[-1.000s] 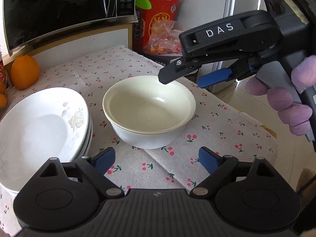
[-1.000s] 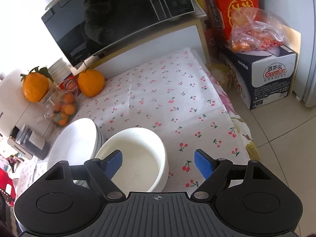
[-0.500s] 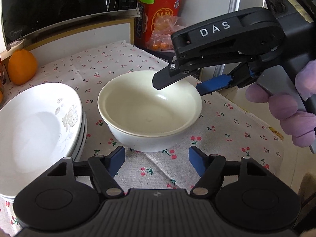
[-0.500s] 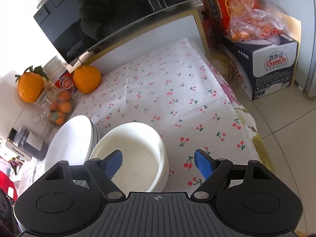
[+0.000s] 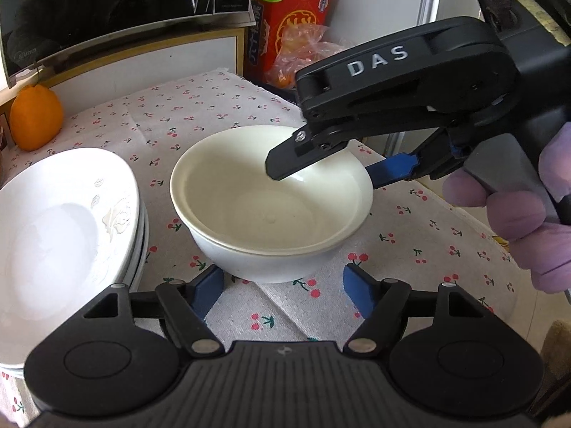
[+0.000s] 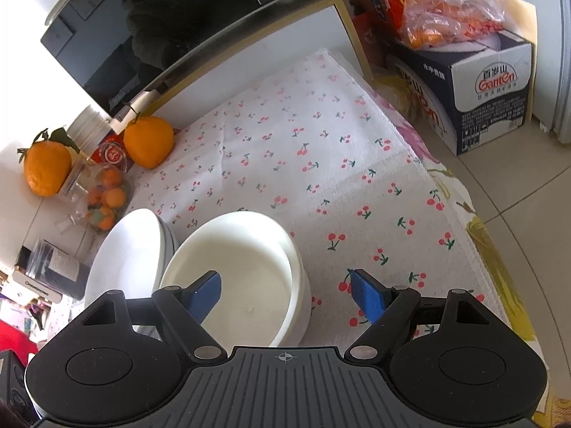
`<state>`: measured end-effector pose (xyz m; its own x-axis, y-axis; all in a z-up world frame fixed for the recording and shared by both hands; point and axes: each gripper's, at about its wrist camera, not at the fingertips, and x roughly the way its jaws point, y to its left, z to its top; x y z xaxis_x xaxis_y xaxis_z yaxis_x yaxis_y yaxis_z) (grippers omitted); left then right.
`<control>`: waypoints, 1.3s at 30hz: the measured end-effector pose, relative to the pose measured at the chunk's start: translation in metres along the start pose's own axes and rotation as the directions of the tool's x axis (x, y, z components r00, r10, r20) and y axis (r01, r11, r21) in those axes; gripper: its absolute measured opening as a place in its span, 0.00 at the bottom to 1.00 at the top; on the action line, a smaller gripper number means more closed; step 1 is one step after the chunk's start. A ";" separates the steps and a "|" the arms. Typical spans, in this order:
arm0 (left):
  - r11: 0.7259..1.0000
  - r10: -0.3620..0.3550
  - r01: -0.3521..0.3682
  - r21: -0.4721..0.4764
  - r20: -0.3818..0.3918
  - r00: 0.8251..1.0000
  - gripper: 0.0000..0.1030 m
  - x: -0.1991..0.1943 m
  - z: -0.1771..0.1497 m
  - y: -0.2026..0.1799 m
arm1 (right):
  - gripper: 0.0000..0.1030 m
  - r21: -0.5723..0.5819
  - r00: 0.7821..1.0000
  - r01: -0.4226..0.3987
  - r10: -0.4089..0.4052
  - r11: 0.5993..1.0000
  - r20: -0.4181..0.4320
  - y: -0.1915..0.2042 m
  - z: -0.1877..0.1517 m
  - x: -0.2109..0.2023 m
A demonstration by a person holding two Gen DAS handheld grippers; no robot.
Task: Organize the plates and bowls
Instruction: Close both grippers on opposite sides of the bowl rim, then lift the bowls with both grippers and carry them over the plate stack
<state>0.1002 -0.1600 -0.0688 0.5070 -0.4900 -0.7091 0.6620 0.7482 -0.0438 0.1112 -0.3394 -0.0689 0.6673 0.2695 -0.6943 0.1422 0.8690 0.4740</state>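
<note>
Now, left wrist view: left gripper [image 5: 283,285] apart after a quick narrowing and slight reopening, nothing between pads, hovering just short of cream round ceramic bowl [image 5: 257,221] on cherry-print white cloth [image 5: 185,114]. Stack of white oval plates [image 5: 60,221] just beside bowl. Right gripper [image 5: 332,169] apart, straddling bowl's far rim.

Right wrist view: one blue pad inside bowl [image 6: 246,267], other outside over cloth, not pressing. Plates [image 6: 125,260] alongside.
</note>
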 end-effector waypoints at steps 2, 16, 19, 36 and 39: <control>1.000 -0.002 0.002 0.004 -0.001 1.000 0.71 0.000 0.001 -0.001 | 0.79 0.000 1.000 0.003 -0.003 1.000 -0.005 0.001 0.000 0.002; 1.000 -0.014 0.014 -0.023 -0.003 1.000 0.66 -0.002 0.004 0.003 | 0.52 -0.036 1.000 0.014 -0.014 0.999 -0.006 0.010 -0.002 0.005; 1.000 -0.014 0.014 -0.027 -0.004 1.000 0.65 -0.002 0.007 0.004 | 0.44 -0.037 1.000 0.028 -0.028 0.999 -0.001 0.010 -0.002 0.004; 0.999 -0.031 0.031 -0.032 0.017 0.999 0.64 -0.007 0.010 0.003 | 0.31 -0.041 0.999 0.026 -0.025 0.999 0.021 0.010 0.000 -0.004; 0.998 -0.042 0.042 -0.043 -0.004 0.999 0.64 -0.004 0.009 0.005 | 0.29 -0.042 0.999 0.029 -0.029 0.999 0.022 0.011 0.000 -0.004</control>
<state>0.1067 -0.1579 -0.0597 0.4762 -0.5195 -0.7095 0.6583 0.7455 -0.1041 0.1101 -0.3308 -0.0610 0.6787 0.2356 -0.6956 0.1309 0.8932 0.4302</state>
